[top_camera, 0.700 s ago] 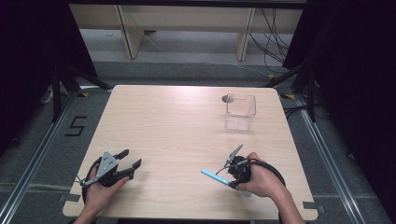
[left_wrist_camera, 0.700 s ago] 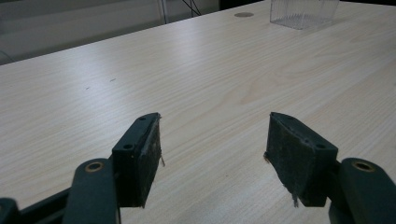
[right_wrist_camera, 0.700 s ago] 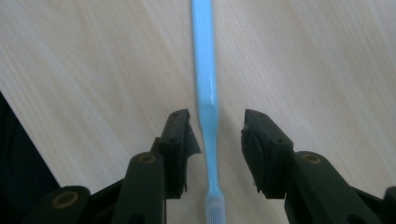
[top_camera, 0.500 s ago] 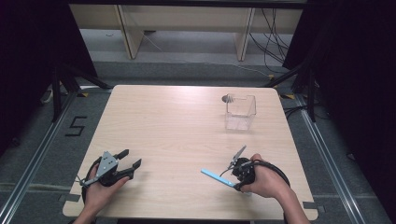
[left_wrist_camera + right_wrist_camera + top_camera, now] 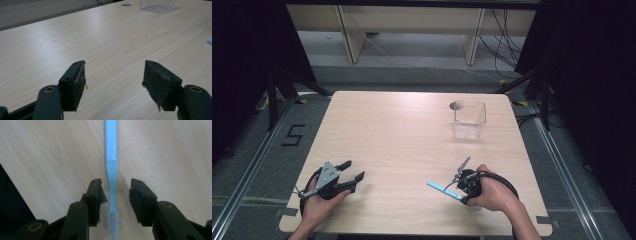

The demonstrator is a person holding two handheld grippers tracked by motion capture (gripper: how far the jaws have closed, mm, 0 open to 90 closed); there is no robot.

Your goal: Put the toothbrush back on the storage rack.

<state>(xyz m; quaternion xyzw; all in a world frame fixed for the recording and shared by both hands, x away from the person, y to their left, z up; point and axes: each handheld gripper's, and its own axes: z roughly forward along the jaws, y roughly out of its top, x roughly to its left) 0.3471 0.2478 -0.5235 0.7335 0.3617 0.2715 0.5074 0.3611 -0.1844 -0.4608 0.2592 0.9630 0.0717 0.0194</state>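
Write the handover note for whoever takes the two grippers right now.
Right gripper: low over the table, jaws open either side of the blue toothbrush's neck, pads not touching it.
Left gripper: open, nothing between its jaws, near the table's front left.
Toothbrush lies flat near the front right edge, bristle end toward the right gripper. Clear container stands far right, apparently empty.
Done: right gripper lined up on the toothbrush.
Left: close and lift; the container looks the likely destination.
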